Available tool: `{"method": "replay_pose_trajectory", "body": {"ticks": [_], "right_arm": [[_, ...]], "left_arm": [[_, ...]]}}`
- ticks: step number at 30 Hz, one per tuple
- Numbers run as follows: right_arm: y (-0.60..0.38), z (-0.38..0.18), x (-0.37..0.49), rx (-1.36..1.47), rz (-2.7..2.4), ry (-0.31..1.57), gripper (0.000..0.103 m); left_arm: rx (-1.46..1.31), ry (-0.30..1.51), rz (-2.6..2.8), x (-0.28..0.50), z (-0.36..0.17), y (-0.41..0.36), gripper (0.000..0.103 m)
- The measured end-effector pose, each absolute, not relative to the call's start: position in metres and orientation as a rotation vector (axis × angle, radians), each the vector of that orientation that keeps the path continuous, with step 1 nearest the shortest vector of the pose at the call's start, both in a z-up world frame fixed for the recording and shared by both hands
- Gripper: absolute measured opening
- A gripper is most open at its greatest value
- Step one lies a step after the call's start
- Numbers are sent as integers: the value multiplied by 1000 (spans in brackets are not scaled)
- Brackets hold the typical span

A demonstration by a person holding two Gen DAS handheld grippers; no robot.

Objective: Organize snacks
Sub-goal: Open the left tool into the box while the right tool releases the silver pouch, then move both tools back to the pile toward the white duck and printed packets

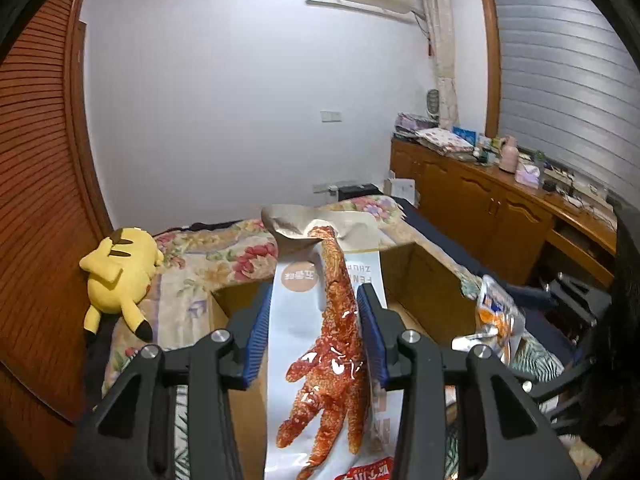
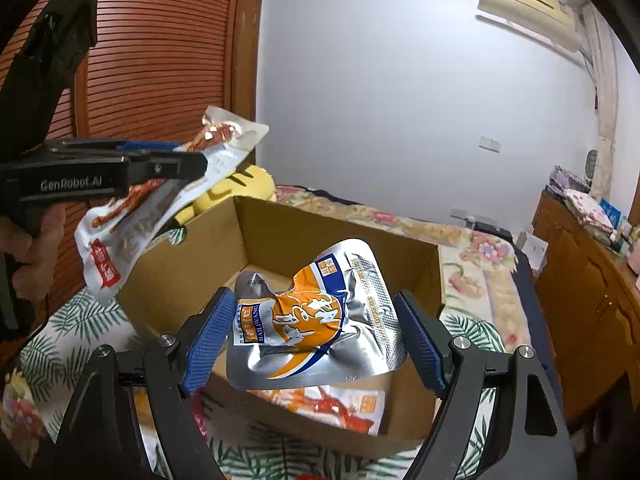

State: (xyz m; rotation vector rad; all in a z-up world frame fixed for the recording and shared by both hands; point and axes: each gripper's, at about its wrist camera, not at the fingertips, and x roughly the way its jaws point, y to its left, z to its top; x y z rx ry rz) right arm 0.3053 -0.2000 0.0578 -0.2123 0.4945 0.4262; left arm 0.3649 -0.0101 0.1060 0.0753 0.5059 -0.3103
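Left tool [image 1: 316,336] clamping white pouch [image 1: 320,360], above box [image 1: 404,264]

Silver pouch [image 2: 316,316]: crinkled foil, glossy. White chicken-foot packet [image 1: 320,344]: shiny plastic film. Box [image 2: 340,240]: matt brown cardboard. Gripper pads [image 2: 210,336]: blue, rough-textured. Louvred doors [image 1: 36,152]: varnished wood. Yellow toy [image 1: 116,272]: plush cloth.

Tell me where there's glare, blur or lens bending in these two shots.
Left wrist view: white glare spots on the chicken-foot snack packet; the louvred door bows from fisheye distortion. Right wrist view: the silver foil pouch shines, the packet in the cardboard box looks slightly blurred, corners are vignetted black.
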Motion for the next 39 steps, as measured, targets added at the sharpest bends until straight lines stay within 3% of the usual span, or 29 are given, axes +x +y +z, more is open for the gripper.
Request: {"method": "replay_pose_trajectory", "body": {"ticks": [3,5,8,10,20,23,39], "right_arm": [[-200,56,314,-195,424,497,83],[-201,53,321,-191,422,503,62],[-197,46,332,-192,415,531,61],[-193,41,337,-201,417,546,49],[-191,25,334,-212,422,578,51],[-192,23,330,-204,427,583,51],[-193,29,259,-170,492,580,54]], "left_arm": [[65,512,-301,377,106,-9,41],[58,530,-297,385,103,-9,41],[50,574,-292,397,88,-8,41],[52,600,-293,402,80,-11,41],[86,702,-301,413,49,-25,42],[94,712,-297,413,46,-30,50],[62,626,-364,346,56,-13,58]]}}
